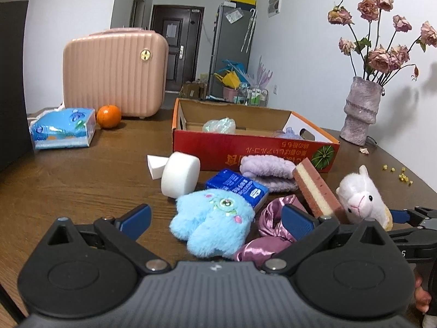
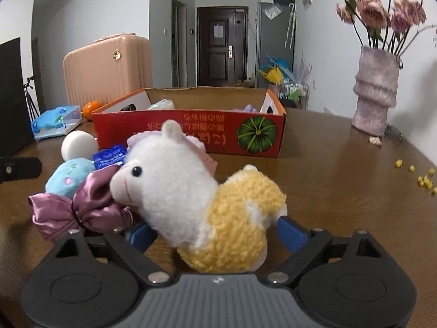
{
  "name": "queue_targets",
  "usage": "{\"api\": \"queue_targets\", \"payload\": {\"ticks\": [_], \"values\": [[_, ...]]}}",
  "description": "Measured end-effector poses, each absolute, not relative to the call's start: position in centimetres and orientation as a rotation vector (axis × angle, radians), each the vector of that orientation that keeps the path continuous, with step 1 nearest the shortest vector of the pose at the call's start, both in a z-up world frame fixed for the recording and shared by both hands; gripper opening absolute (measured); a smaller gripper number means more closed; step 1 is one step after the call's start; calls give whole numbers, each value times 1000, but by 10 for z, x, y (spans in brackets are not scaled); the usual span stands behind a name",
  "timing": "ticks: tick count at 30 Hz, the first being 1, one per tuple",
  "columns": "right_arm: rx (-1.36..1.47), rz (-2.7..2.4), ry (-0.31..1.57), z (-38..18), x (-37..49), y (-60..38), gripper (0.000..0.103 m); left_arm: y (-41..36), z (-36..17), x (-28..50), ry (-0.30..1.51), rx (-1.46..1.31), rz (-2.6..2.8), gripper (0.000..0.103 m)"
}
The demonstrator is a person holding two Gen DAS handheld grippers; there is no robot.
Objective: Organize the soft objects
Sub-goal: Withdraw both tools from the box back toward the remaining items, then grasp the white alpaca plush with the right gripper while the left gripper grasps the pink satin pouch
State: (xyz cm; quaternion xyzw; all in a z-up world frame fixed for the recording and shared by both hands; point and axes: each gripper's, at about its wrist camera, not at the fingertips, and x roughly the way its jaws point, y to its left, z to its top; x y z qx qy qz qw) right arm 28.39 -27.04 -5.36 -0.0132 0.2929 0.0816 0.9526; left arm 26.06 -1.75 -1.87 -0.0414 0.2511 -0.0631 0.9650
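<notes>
our right gripper [image 2: 215, 232] straddles the alpaca [image 2: 196, 199], pads apart from it; our left gripper [image 1: 215, 218] spread over the blue plush [image 1: 210, 221].

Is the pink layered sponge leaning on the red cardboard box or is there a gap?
Apart. The left wrist view shows the sponge ending short of the box, with bare tabletop between them.

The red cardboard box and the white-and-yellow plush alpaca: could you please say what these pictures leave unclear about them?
- Red cardboard box: in both wrist views its front wall hides most of the contents.
- White-and-yellow plush alpaca: in the right wrist view its body covers the right gripper pads, so contact is unclear.
- Left wrist view: the alpaca's body is hidden behind the left gripper.
</notes>
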Motion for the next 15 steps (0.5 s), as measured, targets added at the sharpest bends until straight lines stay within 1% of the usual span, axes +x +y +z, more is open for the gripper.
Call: {"api": "queue_targets", "payload": {"ticks": [1,2,3,5,8,15], "values": [[-24,170,597,-54,284,-271,81,-17,-20,262,517,-86,-129,103],[-24,177,598,-55,284,-270,75,-17,-20,263,523,-88,-129,103],[-27,177,596,-55,283,-270,73,-16,-21,264,527,-91,-129,103],[-30,173,590,-55,282,-269,66,-16,-22,264,531,-92,-128,103],[-18,170,580,-54,279,-270,63,-18,-22,264,536,-88,-129,103],[12,153,524,-49,266,-273,62,-19,-23,264,535,-83,-129,103]]}}
